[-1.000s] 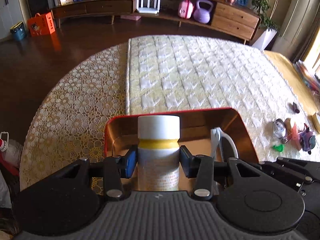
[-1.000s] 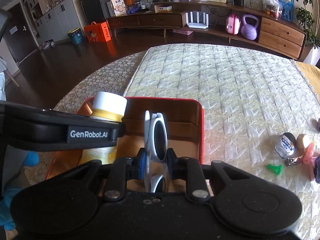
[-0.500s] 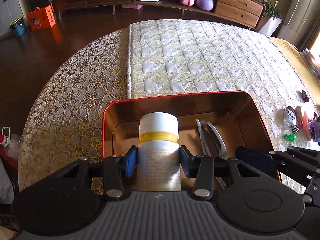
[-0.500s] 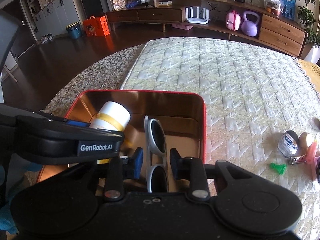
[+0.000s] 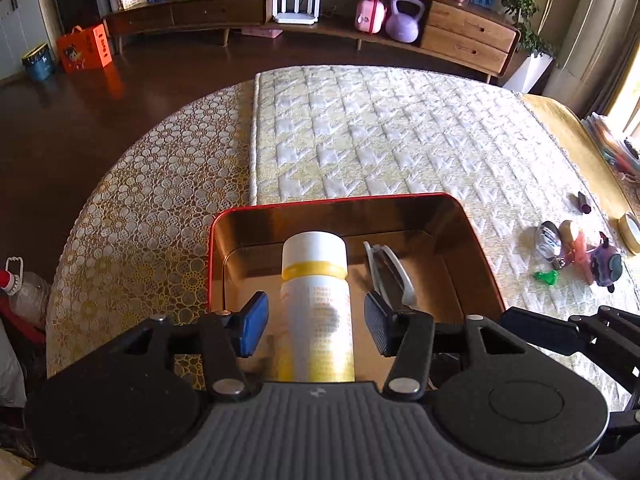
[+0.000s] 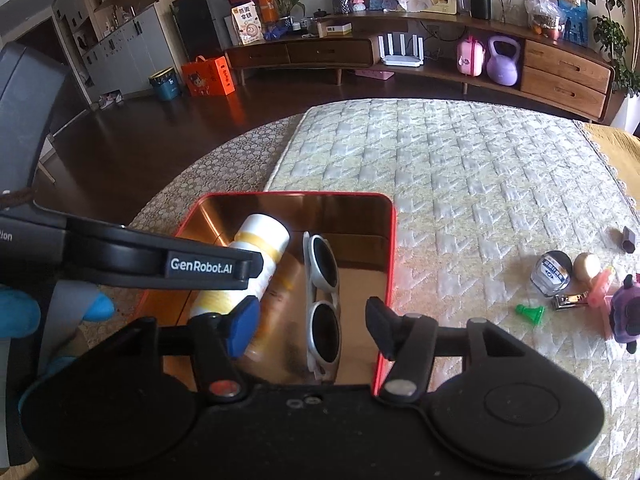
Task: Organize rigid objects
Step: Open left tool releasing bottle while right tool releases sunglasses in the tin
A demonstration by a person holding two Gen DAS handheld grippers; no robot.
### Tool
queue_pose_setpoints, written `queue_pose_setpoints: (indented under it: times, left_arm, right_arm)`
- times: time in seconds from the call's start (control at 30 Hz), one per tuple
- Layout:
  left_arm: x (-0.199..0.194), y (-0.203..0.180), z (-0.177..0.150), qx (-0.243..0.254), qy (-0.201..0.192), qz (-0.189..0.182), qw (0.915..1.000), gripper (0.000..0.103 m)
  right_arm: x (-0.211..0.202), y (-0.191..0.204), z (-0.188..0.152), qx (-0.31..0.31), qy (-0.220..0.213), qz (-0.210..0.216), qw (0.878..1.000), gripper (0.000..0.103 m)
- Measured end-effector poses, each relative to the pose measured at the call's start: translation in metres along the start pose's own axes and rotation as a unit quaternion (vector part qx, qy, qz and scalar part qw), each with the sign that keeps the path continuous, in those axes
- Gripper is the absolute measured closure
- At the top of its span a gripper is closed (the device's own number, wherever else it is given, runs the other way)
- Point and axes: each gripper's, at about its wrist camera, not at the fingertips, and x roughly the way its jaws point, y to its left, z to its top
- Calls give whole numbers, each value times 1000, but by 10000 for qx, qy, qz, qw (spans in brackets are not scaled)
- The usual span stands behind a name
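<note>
Both of your hand-held grippers sit at the near edge of the red tin, fingers spread, pinching nothing. Left hand-held gripper: jaws stand apart on either side of the bottle with a gap each side. Right hand-held gripper: jaws wide, sunglasses lie loose between them.

Both items are inside the tin. Bottle is in the tin's left half, long axis running from near edge to far wall, cap toward the far wall. Sunglasses are in the tin's right half, on edge, long axis roughly parallel to the bottle.

What's left lies on the bed right of the tin, well apart from it. Your right hand-held gripper is the nearer one, so my call is that it takes the next pick.

Count in that cluster: one green cone, one tape measure, one nail clipper, one purple toy, one tape roll. The rest is too small to name.
</note>
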Motion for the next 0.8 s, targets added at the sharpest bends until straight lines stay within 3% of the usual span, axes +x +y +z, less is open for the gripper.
queue_pose_setpoints:
  times: [0.3, 0.4, 0.73, 0.8]
  left_arm:
    - [-40, -18, -12, 121, -292, -104, 9994, 51]
    - [-56, -25, -18, 134, -468, -133, 9987, 41]
    - [-88, -59, -45, 287, -596, -447, 9968, 40]
    - [-91, -68, -50, 319, -604, -486, 9965, 33]
  right_arm:
    - [-52, 0, -10, 50, -388, 109, 9992, 29]
    - [-71, -4, -18, 108, -534, 83, 9985, 23]
    - [-122, -39, -51, 432, -826, -159, 9955, 12]
    - [-132, -49, -56, 513, -900, -207, 9944, 11]
